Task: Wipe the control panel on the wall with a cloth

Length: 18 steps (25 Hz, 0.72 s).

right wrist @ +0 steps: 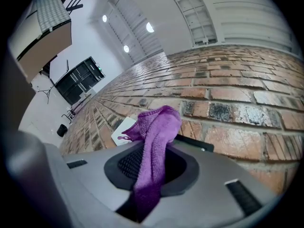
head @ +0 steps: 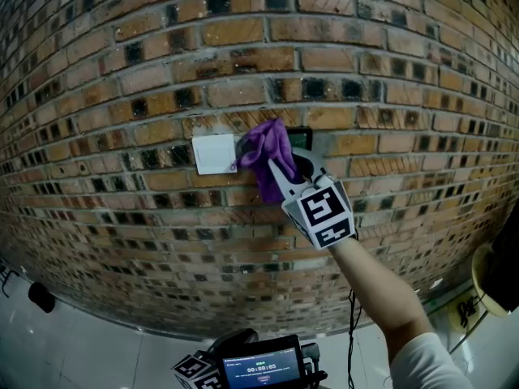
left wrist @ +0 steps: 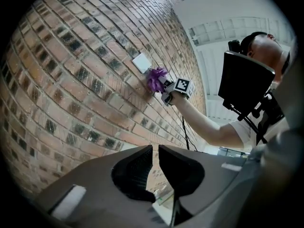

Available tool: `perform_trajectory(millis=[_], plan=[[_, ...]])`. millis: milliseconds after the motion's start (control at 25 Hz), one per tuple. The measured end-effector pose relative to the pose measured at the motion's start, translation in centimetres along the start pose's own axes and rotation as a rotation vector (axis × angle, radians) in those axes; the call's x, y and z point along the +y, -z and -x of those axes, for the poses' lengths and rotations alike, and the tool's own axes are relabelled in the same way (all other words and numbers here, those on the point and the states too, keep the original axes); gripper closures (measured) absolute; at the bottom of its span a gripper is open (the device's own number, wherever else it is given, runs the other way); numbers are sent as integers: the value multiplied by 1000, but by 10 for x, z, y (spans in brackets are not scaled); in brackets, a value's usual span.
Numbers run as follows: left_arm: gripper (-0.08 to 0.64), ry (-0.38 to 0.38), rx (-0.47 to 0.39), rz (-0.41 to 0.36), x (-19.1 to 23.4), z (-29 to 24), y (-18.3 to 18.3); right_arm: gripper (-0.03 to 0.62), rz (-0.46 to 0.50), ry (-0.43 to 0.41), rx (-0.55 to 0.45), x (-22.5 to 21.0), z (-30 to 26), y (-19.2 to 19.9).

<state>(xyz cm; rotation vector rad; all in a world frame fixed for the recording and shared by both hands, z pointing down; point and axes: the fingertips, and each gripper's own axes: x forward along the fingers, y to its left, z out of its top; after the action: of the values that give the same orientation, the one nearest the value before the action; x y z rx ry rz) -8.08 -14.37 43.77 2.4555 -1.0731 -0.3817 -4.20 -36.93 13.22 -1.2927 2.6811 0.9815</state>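
A purple cloth (head: 263, 151) is pressed against the brick wall (head: 122, 96), with my right gripper (head: 289, 163) shut on it. The cloth bunches past the fingertips and its tail hangs back between the jaws (right wrist: 151, 161). Just left of the cloth is a white square wall panel (head: 214, 153), also seen in the right gripper view (right wrist: 123, 128). A dark panel (head: 301, 137) shows behind the cloth, partly covered. My left gripper (left wrist: 155, 161) is held low, well away from the wall, its jaws shut with nothing between them. Its marker cube (head: 197, 372) shows at the bottom of the head view.
The brick wall fills most of the view, with a pale floor (head: 97, 339) below it. A black object (head: 42, 297) stands on the floor at left. A thin cable (head: 350, 343) hangs by the person's right forearm (head: 381, 294).
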Motion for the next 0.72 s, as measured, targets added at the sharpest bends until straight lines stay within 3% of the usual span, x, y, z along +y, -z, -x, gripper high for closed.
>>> perform_trajectory(millis=[720], plan=[[526, 24, 28, -7, -7, -6, 6, 511, 9, 127, 32, -55, 43, 17]])
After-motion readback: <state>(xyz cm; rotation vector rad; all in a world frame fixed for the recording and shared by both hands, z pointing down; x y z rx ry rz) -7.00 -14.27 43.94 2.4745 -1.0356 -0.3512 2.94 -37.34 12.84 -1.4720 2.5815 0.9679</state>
